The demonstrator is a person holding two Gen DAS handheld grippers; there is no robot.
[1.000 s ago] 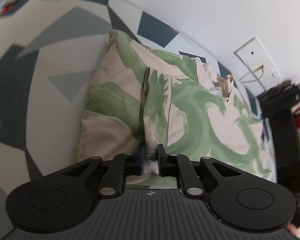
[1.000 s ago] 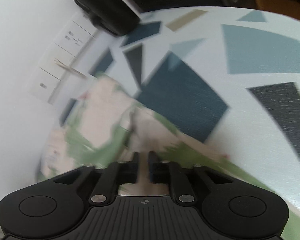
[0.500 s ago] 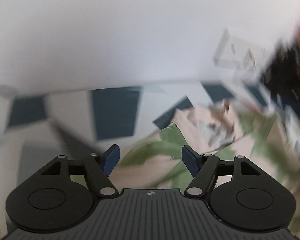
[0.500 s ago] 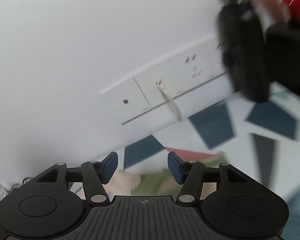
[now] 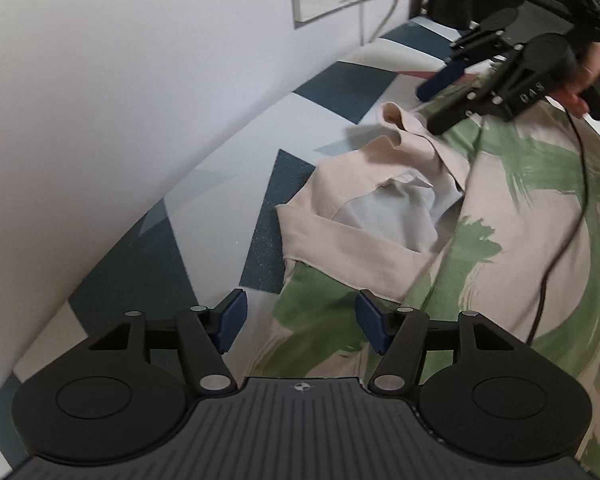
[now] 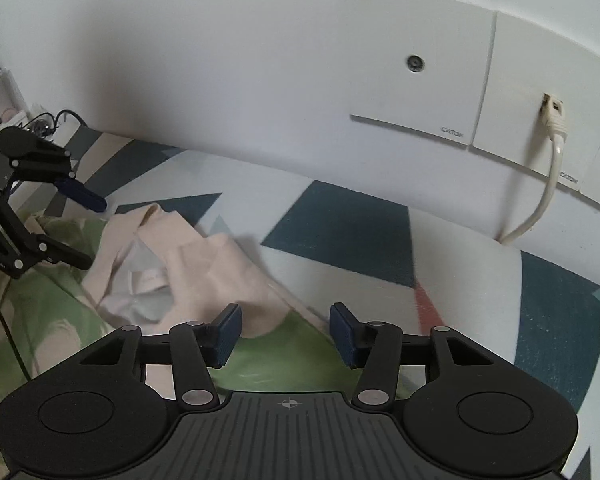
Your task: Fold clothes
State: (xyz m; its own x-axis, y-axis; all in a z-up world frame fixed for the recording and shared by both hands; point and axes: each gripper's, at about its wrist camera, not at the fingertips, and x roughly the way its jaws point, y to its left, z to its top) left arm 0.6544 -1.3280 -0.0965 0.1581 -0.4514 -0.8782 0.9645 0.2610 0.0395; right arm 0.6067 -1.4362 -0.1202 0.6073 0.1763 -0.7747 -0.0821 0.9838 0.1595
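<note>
left tongs (image 5: 298, 322): jaws apart and closing, nothing gripped, just hanging over the shirt's (image 5: 500, 208) near edge | right tongs (image 6: 285, 334): same deal, apart, closing, empty, over the collar (image 6: 204, 264) side | shirt: green and beige, spread flat on the patterned worktop (image 6: 340, 220) by the wall (image 6: 220, 60)

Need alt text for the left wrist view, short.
The left gripper, closing with nothing between its jaws, hovers over a beige-and-green shirt lying collar-up on a patterned table by a white wall. The right gripper reaches in at the upper right.
</note>
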